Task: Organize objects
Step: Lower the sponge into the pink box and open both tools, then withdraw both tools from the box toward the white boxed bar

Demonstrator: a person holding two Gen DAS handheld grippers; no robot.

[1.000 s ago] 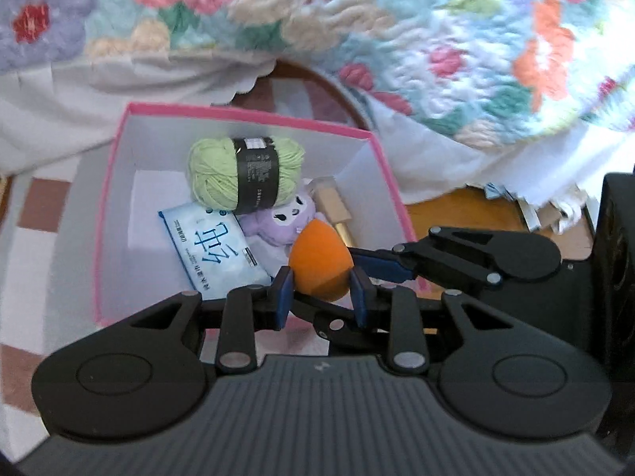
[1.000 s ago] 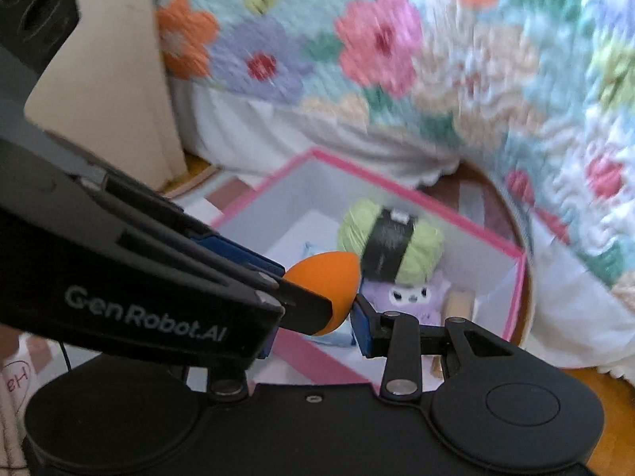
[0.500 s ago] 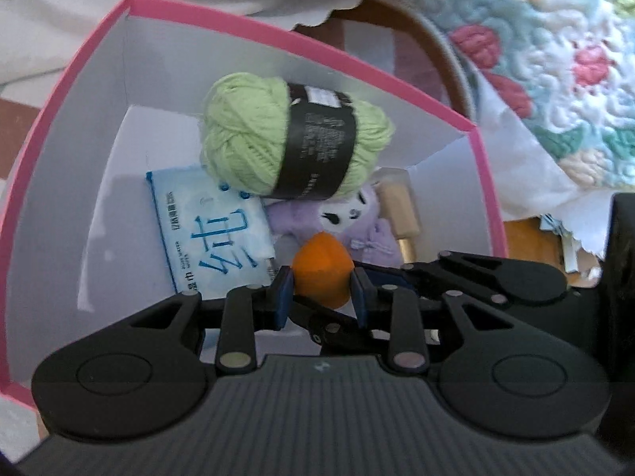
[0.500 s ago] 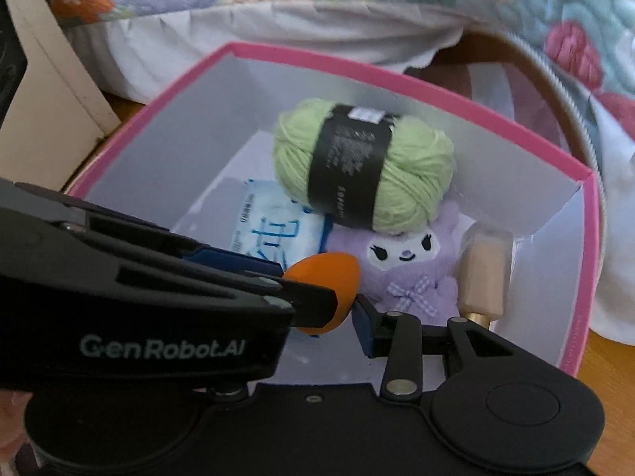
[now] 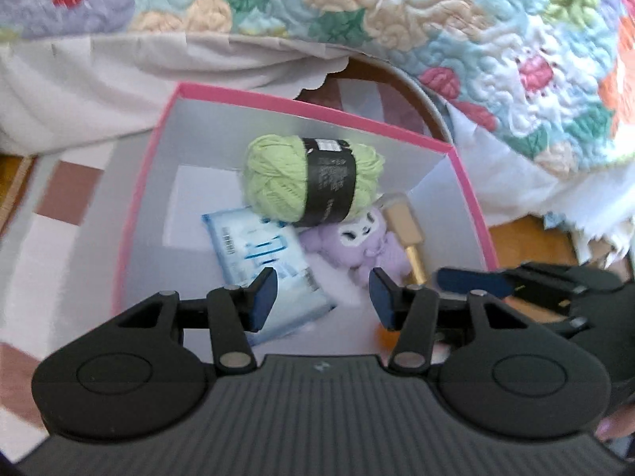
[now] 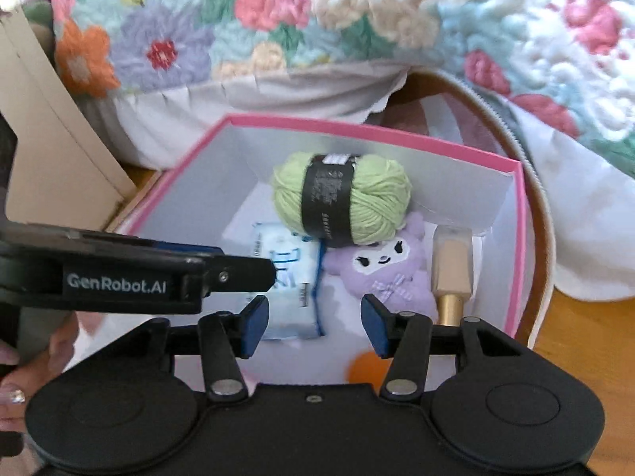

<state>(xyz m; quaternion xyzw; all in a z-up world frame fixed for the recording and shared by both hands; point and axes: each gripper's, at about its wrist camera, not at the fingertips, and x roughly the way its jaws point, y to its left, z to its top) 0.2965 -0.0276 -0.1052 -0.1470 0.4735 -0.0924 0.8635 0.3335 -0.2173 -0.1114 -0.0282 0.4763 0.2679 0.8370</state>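
Both my claws, left claw (image 5: pixel 323 291) and right claw (image 6: pixel 313 323), just spread empty, orange sponge (image 6: pixel 367 369) dropped under them in the box (image 6: pixel 520 261), so I'd lift straight out, not nudging the yarn (image 6: pixel 341 202).

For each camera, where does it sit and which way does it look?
Left wrist: on the left gripper, looking down into the box; right gripper's fingers show at right.
Right wrist: on the right gripper, looking down into the box; left gripper's finger and a hand at left.
Shared: yarn, plush.
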